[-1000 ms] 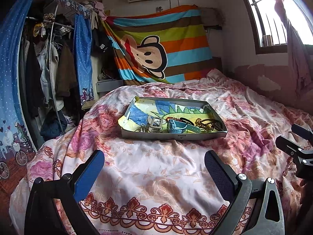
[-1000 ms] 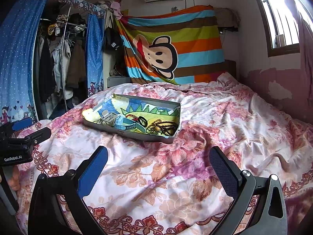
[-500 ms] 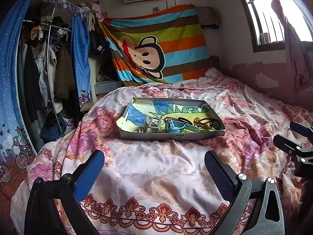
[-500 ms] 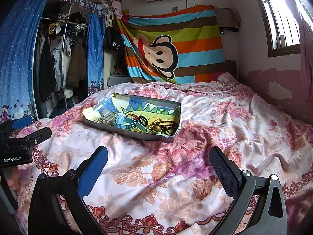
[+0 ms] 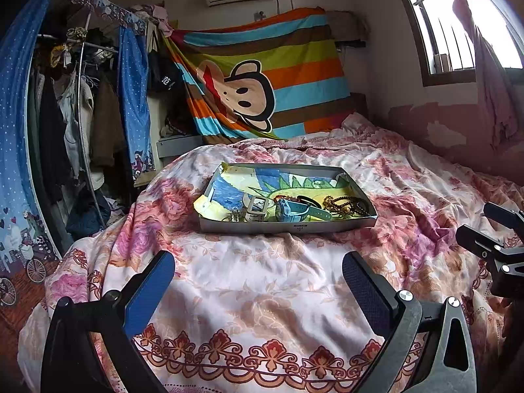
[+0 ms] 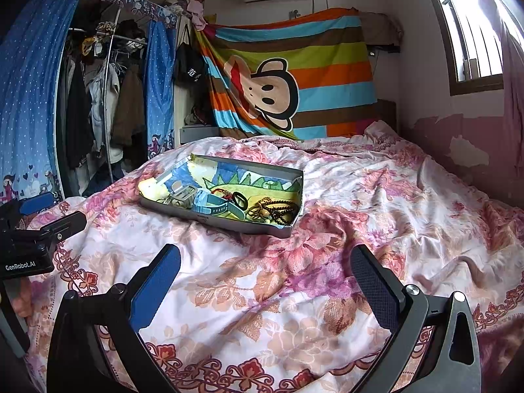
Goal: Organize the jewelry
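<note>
We see every piece gathered inside the shallow grey metal tray (image 5: pixel 285 227) on the floral pink bedspread (image 5: pixel 262 278): white-strapped watch (image 5: pixel 257 204), blue-strapped watch (image 5: pixel 294 211) at its 3 o'clock, brown bead strands (image 5: pixel 344 204) beyond. That fits either sorting finished or sorting ahead. Our left gripper (image 5: pixel 255 283) and right gripper (image 6: pixel 267 273) gape empty. Since a second ago, our view has edged closer to the tray.
</note>
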Motion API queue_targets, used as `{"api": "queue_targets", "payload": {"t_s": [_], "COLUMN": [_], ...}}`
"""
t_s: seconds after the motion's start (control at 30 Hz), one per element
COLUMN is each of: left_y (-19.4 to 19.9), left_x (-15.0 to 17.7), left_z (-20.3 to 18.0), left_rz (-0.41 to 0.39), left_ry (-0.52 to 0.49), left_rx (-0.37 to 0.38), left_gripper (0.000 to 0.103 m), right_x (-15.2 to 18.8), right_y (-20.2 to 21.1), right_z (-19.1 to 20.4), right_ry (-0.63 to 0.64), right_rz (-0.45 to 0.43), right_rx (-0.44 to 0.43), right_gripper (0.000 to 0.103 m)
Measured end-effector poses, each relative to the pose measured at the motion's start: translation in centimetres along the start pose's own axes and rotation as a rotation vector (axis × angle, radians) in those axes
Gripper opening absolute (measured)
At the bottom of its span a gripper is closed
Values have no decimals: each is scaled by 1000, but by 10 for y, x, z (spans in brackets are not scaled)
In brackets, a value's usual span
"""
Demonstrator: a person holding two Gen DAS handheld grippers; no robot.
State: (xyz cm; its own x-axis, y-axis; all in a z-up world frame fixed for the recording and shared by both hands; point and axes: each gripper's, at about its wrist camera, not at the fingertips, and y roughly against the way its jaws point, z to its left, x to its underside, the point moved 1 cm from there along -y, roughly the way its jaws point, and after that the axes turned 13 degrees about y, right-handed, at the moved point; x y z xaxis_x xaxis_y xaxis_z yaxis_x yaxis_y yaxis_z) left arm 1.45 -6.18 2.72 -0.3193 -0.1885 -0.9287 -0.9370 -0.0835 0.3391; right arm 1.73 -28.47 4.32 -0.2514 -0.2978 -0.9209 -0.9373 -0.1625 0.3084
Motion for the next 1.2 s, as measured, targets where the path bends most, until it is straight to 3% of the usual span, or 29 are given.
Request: {"api": "queue_targets", "payload": {"t_s": [1.2], "left_y": [-2], "left_x": [2], "left_z": [-1], "left_rz": [15], "left_ry": [5], "left_rx": [5], "left_gripper": [103], "right_x": [-2], "right_y": [1], "right_z": [2], "right_ry": [3], "right_rz": [1], "right_rx": [1], "right_gripper": [102]}}
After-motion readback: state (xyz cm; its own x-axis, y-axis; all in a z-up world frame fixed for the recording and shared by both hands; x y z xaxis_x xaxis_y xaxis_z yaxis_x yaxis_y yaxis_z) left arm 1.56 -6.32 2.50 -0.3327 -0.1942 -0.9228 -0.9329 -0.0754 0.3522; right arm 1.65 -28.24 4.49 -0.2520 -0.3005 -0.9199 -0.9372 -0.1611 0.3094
